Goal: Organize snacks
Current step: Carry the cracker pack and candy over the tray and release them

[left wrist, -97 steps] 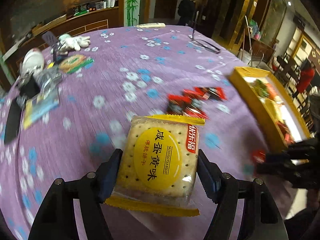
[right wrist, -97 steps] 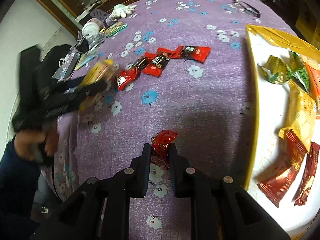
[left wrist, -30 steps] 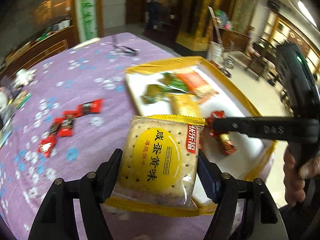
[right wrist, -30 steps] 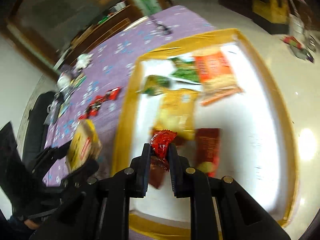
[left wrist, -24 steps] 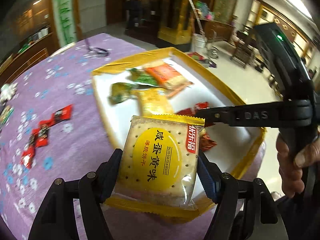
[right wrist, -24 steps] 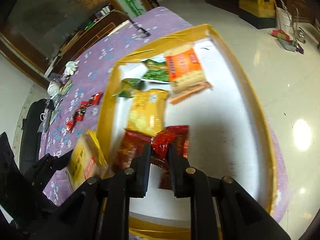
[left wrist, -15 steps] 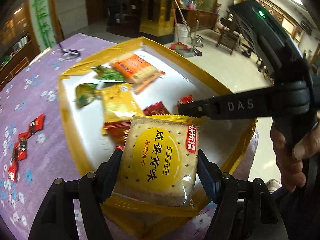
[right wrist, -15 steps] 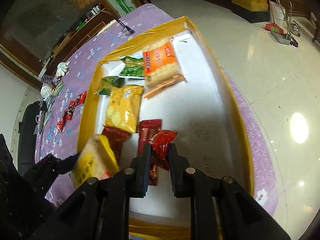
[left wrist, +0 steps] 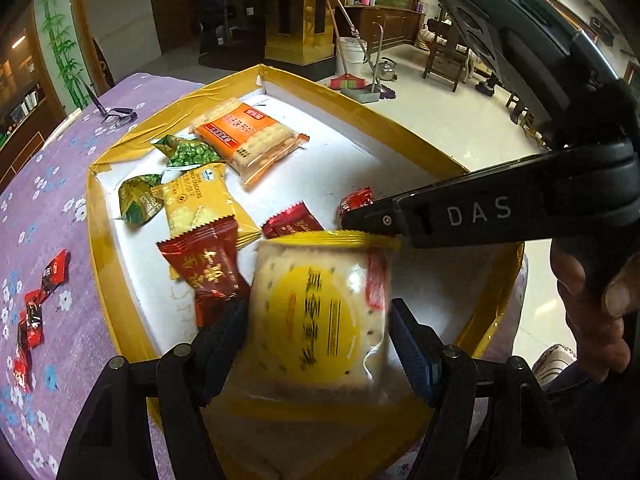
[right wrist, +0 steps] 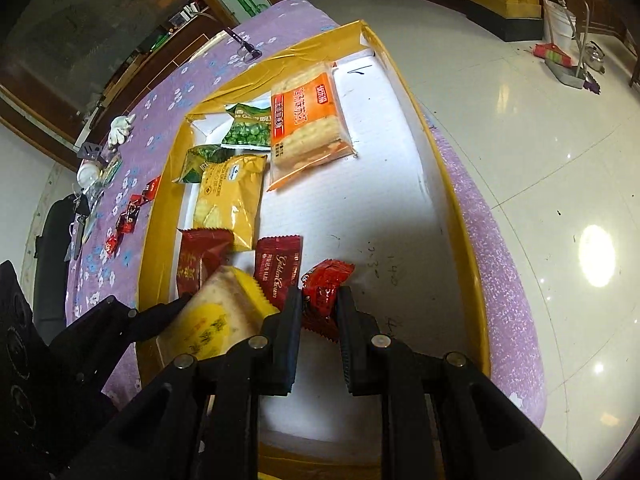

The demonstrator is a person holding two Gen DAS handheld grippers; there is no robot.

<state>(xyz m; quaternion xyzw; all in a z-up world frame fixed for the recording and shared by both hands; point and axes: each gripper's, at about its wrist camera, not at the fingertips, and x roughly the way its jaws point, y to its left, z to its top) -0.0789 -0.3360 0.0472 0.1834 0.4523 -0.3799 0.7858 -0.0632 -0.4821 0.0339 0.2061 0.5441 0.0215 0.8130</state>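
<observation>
A yellow-rimmed white tray [left wrist: 372, 132] [right wrist: 448, 184] on the purple flowered table holds several snack packets. My left gripper [left wrist: 318, 320] is over the tray's near end; the yellow biscuit packet [left wrist: 320, 324] sits blurred between its spread fingers, slipping down. It also shows in the right wrist view [right wrist: 216, 316]. My right gripper [right wrist: 319, 300] is shut on a small red candy [right wrist: 324, 284] just above the tray floor; the candy also shows in the left wrist view [left wrist: 356, 202] at the tip of the right gripper.
In the tray lie an orange cracker pack [right wrist: 308, 120], green pea packets [right wrist: 248, 130], a yellow cracker pack [right wrist: 230, 196] and dark red sachets [right wrist: 278, 268]. Red candies [left wrist: 36, 312] lie on the cloth left of the tray. The table edge and tiled floor lie right.
Both grippers have moved from the cloth to over the tray. The left gripper's jaws have spread and the biscuit packet is dropping, blurred. The right gripper has lowered with the candy.
</observation>
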